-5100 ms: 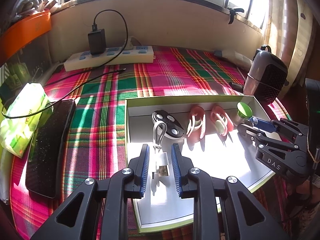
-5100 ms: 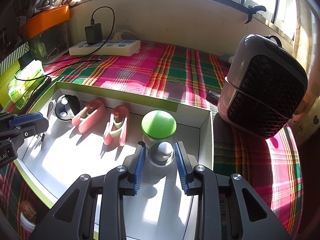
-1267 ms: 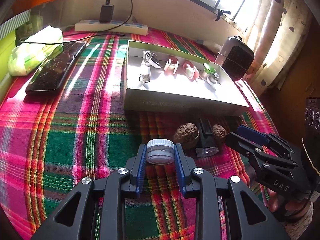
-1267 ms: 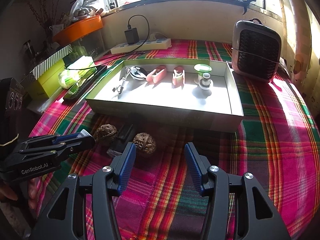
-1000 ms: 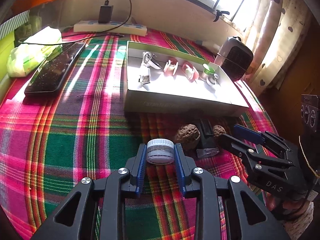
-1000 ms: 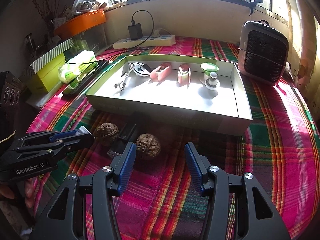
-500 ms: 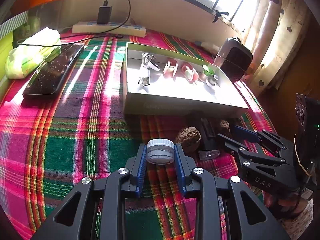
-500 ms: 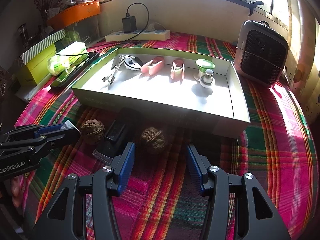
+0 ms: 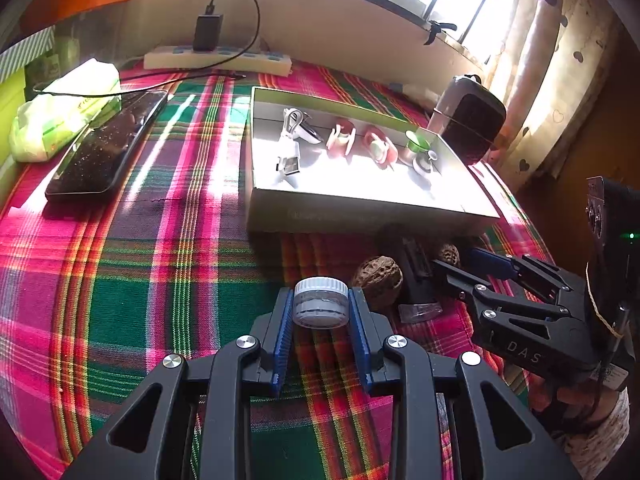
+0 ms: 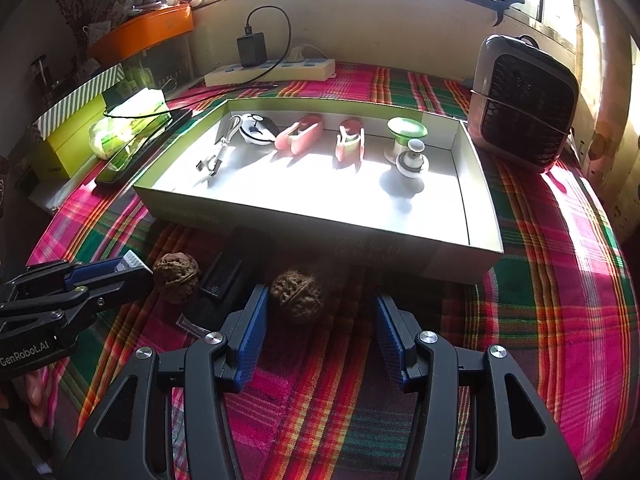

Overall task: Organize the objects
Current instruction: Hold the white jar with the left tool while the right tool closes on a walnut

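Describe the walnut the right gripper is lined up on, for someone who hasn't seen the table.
Find the shallow white box on the plaid cloth. In front of its near wall lie two walnuts with a black clip between; take the walnut right of the clip, by the open right gripper.

Two walnuts [image 10: 176, 277] [image 10: 296, 293] lay lower centre; two pink clips [image 10: 299, 134] [image 10: 350, 140] sat in one box [image 10: 400, 236]; one jar [image 9: 321, 302].

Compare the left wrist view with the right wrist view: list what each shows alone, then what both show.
Left wrist only: the left gripper with jaws shut on a small jar, and a curtain.

Right wrist only: the right gripper's open jaws from behind, astride a walnut; the striped box.

Both: the tray with its items, power strip, fan, a second walnut.
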Demonstrator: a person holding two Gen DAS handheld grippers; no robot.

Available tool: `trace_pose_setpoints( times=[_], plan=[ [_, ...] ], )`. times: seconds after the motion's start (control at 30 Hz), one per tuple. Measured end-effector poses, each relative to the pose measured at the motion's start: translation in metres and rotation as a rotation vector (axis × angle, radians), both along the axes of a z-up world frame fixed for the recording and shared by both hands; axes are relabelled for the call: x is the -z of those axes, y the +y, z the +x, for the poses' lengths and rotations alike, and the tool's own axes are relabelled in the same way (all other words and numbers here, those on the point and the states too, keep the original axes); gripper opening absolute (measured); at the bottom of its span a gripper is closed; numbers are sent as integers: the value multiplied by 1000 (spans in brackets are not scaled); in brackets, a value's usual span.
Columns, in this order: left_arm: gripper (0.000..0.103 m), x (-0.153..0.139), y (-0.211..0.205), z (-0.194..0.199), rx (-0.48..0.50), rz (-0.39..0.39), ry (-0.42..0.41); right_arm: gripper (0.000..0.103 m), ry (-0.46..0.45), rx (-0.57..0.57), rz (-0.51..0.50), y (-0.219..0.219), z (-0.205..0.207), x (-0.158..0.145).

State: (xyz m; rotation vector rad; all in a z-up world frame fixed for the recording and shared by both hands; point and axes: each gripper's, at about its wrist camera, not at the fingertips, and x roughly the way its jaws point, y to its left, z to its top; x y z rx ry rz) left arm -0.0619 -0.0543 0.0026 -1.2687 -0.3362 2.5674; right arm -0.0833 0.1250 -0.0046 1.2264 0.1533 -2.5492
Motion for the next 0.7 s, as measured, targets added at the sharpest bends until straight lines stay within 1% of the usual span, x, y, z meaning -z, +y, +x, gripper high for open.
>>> trace_pose_setpoints(
  times=[0.2, 0.27, 0.37, 0.43, 0.63, 0.7],
  plan=[
    [26, 0, 0, 1, 1, -2, 1, 51, 1, 1, 3, 1, 0, 0],
    [26, 0, 0, 1, -2, 1, 0, 46, 2, 3, 0, 2, 0, -1],
    [26, 0, 0, 0, -1, -1, 1, 40, 4, 5, 0, 2, 0, -1],
    [26, 0, 0, 0, -1, -1, 1, 39, 4, 3, -3, 2, 0, -1],
    [25, 0, 1, 0, 1, -7, 4, 31, 6, -6, 1, 0, 1, -1],
    [25, 0, 1, -1, 0, -5, 4, 31, 5, -5, -3, 1, 2, -1]
  ],
)
